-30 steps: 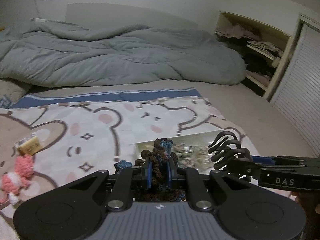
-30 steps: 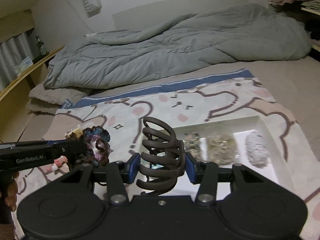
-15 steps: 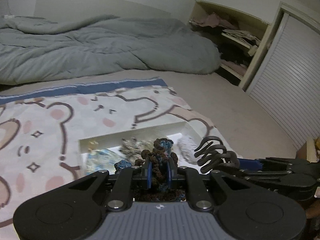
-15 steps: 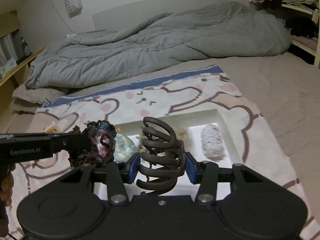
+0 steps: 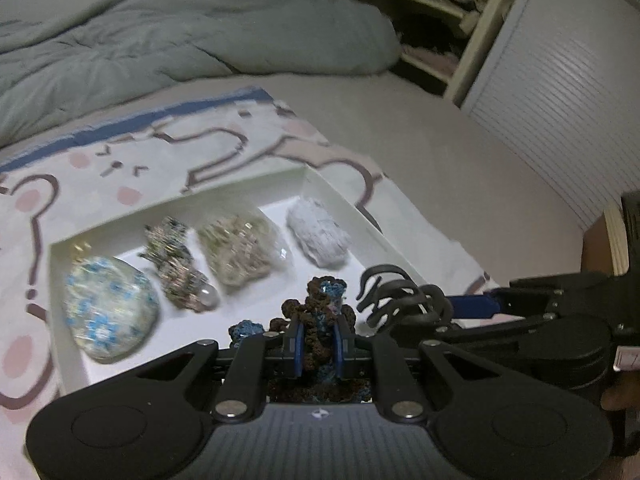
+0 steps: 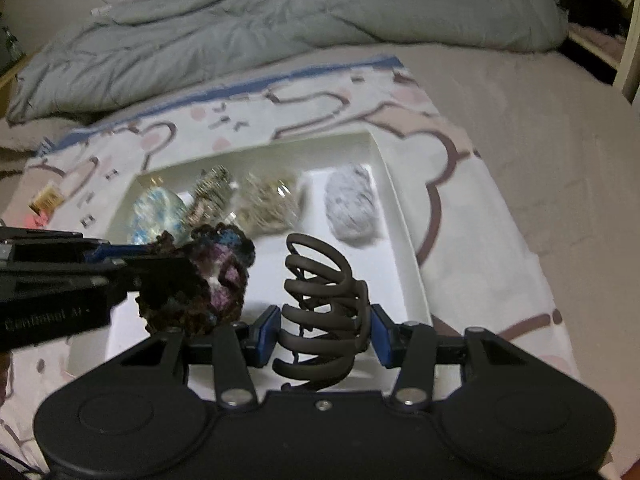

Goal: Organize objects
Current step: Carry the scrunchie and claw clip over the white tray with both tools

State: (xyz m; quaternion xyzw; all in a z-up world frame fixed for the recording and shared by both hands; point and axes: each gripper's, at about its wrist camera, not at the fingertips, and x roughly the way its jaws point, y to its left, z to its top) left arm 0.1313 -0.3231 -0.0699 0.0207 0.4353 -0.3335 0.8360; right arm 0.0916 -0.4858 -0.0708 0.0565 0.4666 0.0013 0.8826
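Holding crocheted scrunchie (image 5: 320, 328) in left jaws, brown claw clip (image 6: 324, 312) in right jaws, both hovering over white tray (image 5: 56, 280), probably for placing alongside sorted accessories.

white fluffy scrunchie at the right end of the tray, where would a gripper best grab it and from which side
Grip the white fluffy scrunchie across its narrow middle, coming straight down from above. It lies flat as a long oval, close to the white tray's right wall, so a sideways approach looks blocked, while its left flank has open floor for a finger. Both grippers are full now.
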